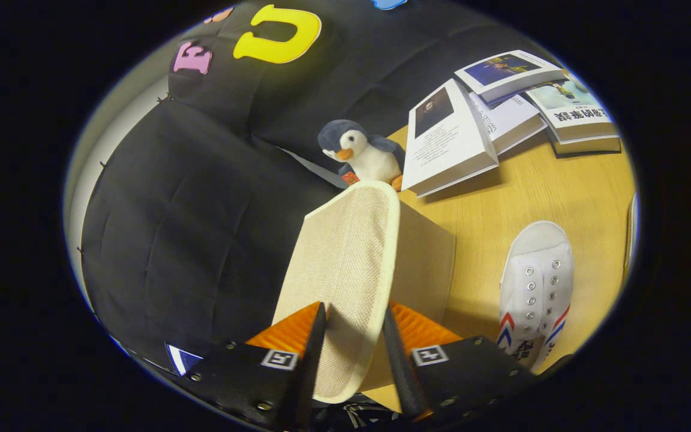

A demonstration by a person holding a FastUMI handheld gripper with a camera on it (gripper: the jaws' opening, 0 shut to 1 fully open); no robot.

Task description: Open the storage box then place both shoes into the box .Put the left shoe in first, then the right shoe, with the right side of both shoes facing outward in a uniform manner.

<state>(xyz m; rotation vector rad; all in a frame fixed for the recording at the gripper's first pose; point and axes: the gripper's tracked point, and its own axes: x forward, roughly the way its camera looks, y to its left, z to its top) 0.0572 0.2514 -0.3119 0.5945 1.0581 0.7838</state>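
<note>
At lower centre of the gripper view, the gripper (pixel 354 327) clamps both fingers on the storage box lid (pixel 345 282), raised above the box (pixel 420 264). Swing the lid fully back without tugging the box; the white shoe (pixel 536 288) waits at lower right on the table (pixel 561 192).

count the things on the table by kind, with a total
books: 4
shoes: 1
plush penguin: 1
storage box: 1, its lid between the fingers of the tool
total: 7
</note>
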